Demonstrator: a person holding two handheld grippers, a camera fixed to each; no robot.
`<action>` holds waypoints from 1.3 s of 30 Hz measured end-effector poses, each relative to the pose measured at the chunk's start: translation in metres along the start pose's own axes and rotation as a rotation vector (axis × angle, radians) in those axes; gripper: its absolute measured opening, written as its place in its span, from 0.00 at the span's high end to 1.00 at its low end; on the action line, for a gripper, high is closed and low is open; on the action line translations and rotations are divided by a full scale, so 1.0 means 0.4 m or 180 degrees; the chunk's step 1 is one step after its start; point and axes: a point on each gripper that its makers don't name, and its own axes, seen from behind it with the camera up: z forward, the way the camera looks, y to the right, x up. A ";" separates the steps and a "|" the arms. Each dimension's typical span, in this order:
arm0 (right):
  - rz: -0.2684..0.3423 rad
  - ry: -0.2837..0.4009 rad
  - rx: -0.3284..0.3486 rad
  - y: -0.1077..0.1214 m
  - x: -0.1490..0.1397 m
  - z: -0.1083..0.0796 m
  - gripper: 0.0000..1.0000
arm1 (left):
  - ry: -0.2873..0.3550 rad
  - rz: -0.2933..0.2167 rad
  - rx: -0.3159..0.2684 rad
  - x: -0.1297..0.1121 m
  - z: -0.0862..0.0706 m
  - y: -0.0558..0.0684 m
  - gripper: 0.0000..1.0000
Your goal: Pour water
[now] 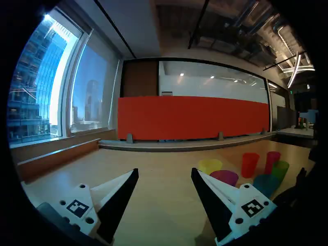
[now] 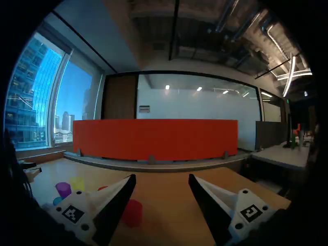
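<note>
In the left gripper view, several plastic cups stand on the wooden table to the right: a yellow cup (image 1: 210, 165), a magenta cup (image 1: 224, 177), a red cup (image 1: 249, 164), a pink cup (image 1: 272, 160), a green cup (image 1: 280, 170) and a teal cup (image 1: 265, 184). My left gripper (image 1: 165, 177) hovers open above the table, left of the cups, holding nothing. In the right gripper view, my right gripper (image 2: 161, 181) is open and empty. A red cup (image 2: 132, 212) stands just behind its left finger; purple (image 2: 63, 189) and yellow (image 2: 77, 183) cups sit farther left.
An orange divider panel (image 1: 192, 117) runs along the far edge of the table (image 1: 164, 172). Large windows (image 1: 37, 94) are on the left. Another desk (image 2: 283, 156) stands to the right, past the table's right edge.
</note>
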 end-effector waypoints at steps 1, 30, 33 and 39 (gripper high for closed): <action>-0.0001 -0.0002 0.0000 0.000 0.001 -0.001 0.01 | 0.0000 0.0002 -0.0004 0.000 0.000 0.001 0.05; -0.0115 0.0088 0.0055 0.013 -0.002 -0.016 0.01 | -0.0009 0.0012 -0.0022 -0.001 -0.003 0.000 0.05; -0.0130 0.0100 0.0085 0.012 -0.006 -0.013 0.01 | -0.0009 0.0012 -0.0022 -0.001 -0.003 -0.001 0.05; -0.0181 0.0134 0.0064 0.021 -0.024 0.005 0.01 | -0.0009 0.0012 -0.0022 -0.001 -0.001 -0.002 0.05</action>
